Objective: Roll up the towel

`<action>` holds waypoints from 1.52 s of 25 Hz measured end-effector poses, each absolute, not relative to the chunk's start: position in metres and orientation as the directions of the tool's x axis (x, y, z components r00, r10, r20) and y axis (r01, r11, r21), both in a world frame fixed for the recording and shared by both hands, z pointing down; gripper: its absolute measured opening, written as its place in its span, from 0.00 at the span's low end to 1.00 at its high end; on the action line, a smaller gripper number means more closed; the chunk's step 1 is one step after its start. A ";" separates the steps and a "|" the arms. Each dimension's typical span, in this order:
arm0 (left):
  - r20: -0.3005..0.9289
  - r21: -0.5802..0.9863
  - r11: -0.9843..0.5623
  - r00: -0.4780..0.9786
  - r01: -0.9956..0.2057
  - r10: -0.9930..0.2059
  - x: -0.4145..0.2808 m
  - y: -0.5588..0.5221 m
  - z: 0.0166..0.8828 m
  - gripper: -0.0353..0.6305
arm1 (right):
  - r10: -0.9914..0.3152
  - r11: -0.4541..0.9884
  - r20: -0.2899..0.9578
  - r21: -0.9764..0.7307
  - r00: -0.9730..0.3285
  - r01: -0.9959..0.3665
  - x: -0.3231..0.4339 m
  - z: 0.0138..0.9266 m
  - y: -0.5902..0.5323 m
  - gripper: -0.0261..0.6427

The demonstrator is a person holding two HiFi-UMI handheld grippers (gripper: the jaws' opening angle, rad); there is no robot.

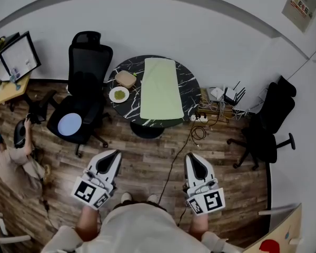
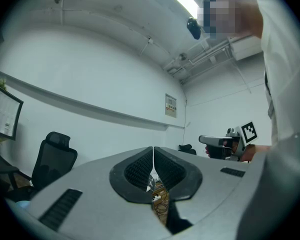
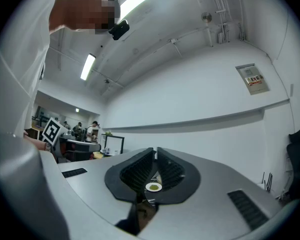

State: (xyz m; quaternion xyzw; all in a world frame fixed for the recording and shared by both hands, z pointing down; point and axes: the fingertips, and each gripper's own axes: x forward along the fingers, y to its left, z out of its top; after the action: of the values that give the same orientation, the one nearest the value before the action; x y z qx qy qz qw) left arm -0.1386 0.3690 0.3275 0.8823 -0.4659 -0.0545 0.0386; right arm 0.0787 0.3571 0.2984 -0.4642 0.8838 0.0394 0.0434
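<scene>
The pale green rectangular towel (image 1: 161, 88) lies flat and unrolled on the round black marble-patterned table (image 1: 192, 91). It runs lengthways across the top, and its near end hangs a little over the table edge. Its surface looks smooth, with no fold or roll started.

Both grippers are well apart from the towel, held low in front of the person over the wood-plank floor (image 1: 147, 157). The left gripper (image 1: 111, 156) is clenched, its ribbed black pads pressed together with nothing between them. The right gripper (image 1: 194, 158) is likewise closed and empty. In its own view, only a thin slit under the pads shows the distant table.

On the table just left of the towel sit a small white plate with a green heap on it (image 1: 119, 94) and, behind it, a tan rounded-square dish (image 1: 126, 78). Neither touches the cloth.

A black mesh office chair with a round blue seat pad (image 1: 70, 124) stands against the table's left side. To the table's right, a white power strip with a tangle of cables (image 1: 200, 118) lies on the floor, and one black cable trails toward the person. A second black office chair (image 1: 271, 120) stands further right by the wall. At the far left are a computer monitor on a desk (image 1: 21, 54) and a seated person (image 1: 13, 165). The floor between the grippers and the table is open.
</scene>
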 end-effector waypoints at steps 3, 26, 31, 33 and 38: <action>-0.060 0.129 -0.564 0.561 -0.816 -0.826 -0.138 0.369 0.328 0.08 | -0.815 0.569 -0.112 0.028 -0.568 -0.822 0.079 0.300 0.355 0.23; -0.043 0.120 -0.474 0.473 -0.872 -0.880 -0.125 0.356 0.330 0.47 | -0.853 0.510 -0.103 0.038 -0.511 -0.859 0.126 0.312 0.338 0.43; -0.023 0.113 -0.465 0.465 -0.878 -0.885 -0.105 0.346 0.335 0.47 | -0.850 0.518 -0.097 0.021 -0.517 -0.855 0.146 0.320 0.329 0.43; -0.018 0.112 -0.461 0.463 -0.880 -0.886 -0.096 0.341 0.336 0.47 | -0.850 0.520 -0.090 0.017 -0.519 -0.854 0.156 0.325 0.324 0.43; -0.006 0.110 -0.444 0.446 -0.889 -0.895 -0.077 0.326 0.339 0.47 | -0.848 0.525 -0.079 0.008 -0.524 -0.851 0.179 0.329 0.309 0.43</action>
State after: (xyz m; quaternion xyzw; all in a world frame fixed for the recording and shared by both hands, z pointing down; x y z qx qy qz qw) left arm -0.0770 0.3261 0.3389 0.8492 -0.5252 -0.0316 0.0454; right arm 0.1793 0.3091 0.3294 -0.4866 0.8727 0.0230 0.0325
